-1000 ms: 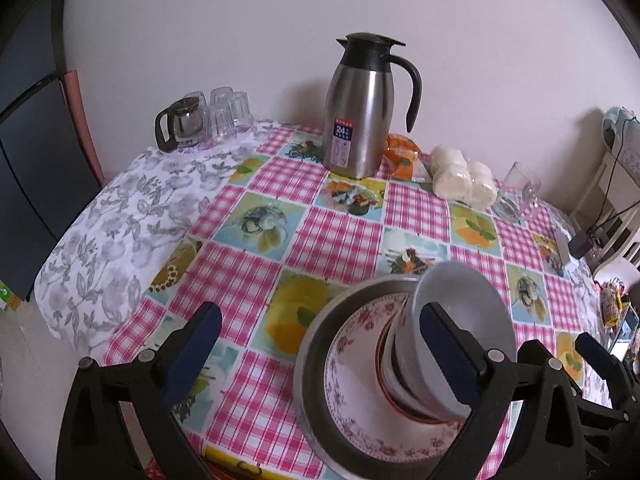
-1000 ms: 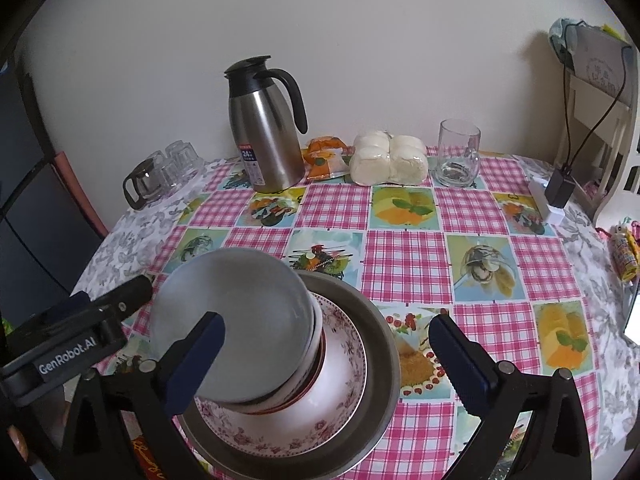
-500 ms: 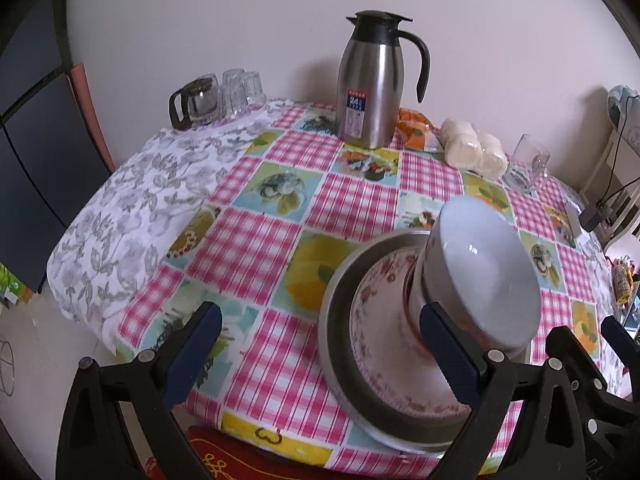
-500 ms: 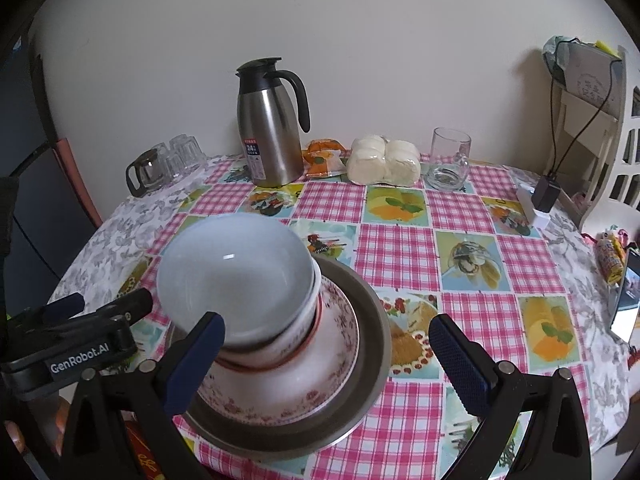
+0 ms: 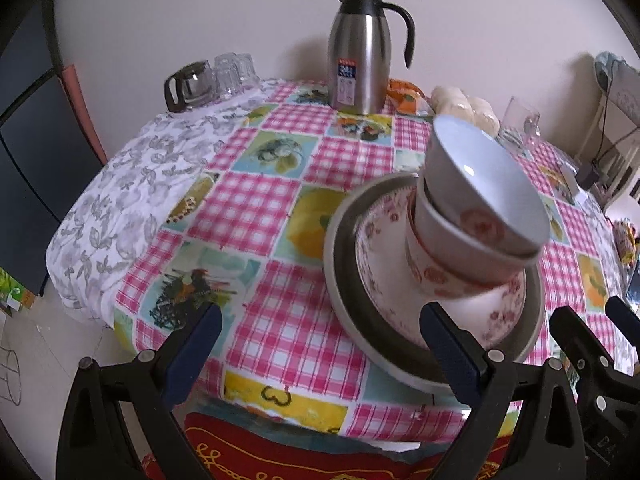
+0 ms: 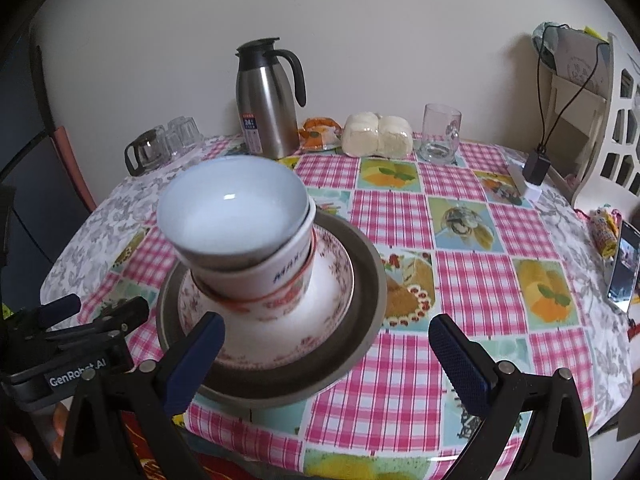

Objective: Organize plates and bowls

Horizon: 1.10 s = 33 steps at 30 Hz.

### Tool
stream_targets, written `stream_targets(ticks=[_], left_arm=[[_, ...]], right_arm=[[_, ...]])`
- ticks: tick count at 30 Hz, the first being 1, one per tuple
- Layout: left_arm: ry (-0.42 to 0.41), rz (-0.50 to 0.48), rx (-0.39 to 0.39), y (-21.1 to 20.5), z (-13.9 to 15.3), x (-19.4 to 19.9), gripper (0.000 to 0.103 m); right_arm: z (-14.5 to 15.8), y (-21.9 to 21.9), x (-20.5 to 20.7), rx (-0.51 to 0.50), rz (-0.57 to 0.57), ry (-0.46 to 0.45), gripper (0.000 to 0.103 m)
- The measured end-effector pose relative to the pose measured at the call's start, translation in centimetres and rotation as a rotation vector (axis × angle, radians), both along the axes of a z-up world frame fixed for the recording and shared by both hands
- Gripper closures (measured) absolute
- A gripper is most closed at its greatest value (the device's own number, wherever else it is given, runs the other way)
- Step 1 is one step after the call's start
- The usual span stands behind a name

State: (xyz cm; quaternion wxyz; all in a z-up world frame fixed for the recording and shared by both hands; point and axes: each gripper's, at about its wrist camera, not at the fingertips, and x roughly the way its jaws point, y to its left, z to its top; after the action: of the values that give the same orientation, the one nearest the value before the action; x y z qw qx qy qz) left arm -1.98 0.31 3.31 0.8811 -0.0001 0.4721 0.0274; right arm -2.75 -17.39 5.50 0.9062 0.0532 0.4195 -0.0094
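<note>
A stack stands near the table's front edge: a grey metal plate (image 5: 340, 280) (image 6: 372, 280) at the bottom, then a white plate with red flowers (image 5: 372, 264) (image 6: 336, 280). On that are nested red-patterned bowls (image 5: 452, 256) (image 6: 272, 276) with a plain white bowl (image 5: 492, 184) (image 6: 236, 208) on top. My left gripper (image 5: 316, 340) is open, off the front edge and left of the stack, holding nothing. My right gripper (image 6: 326, 344) is open in front of the stack, with its left finger (image 6: 200, 344) overlapping the metal plate's rim in the image. The left gripper's body (image 6: 80, 328) shows at the stack's left.
At the back stand a steel jug (image 5: 360, 52) (image 6: 266, 100), a glass pot with glasses (image 5: 188, 88), wrapped buns (image 6: 378, 136), an orange packet (image 6: 316, 132) and a glass mug (image 6: 440, 132). A charger (image 6: 534, 168), a phone (image 6: 622, 268) and a white chair (image 6: 592, 120) are at the right.
Both grippers have drawn back from the stack toward the table's front edge and dropped lower. They stay open. The stack rests where it was.
</note>
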Motion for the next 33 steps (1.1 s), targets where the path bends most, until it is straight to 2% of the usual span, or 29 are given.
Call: stream_targets(ticks=[12,33], left_arm=[[0.052,-0.042,0.027,-0.6,-2.0,-0.8,0.004],[0.126,-0.023,0.027,0.0,-4.2,-1.6,0.004]], right_arm=[[-1.9,-0.3,-0.7,-0.019,-0.018,0.051,0.0],[-3.5,-0.8,-1.4,-0.024,-0.048,0.094,0.0]])
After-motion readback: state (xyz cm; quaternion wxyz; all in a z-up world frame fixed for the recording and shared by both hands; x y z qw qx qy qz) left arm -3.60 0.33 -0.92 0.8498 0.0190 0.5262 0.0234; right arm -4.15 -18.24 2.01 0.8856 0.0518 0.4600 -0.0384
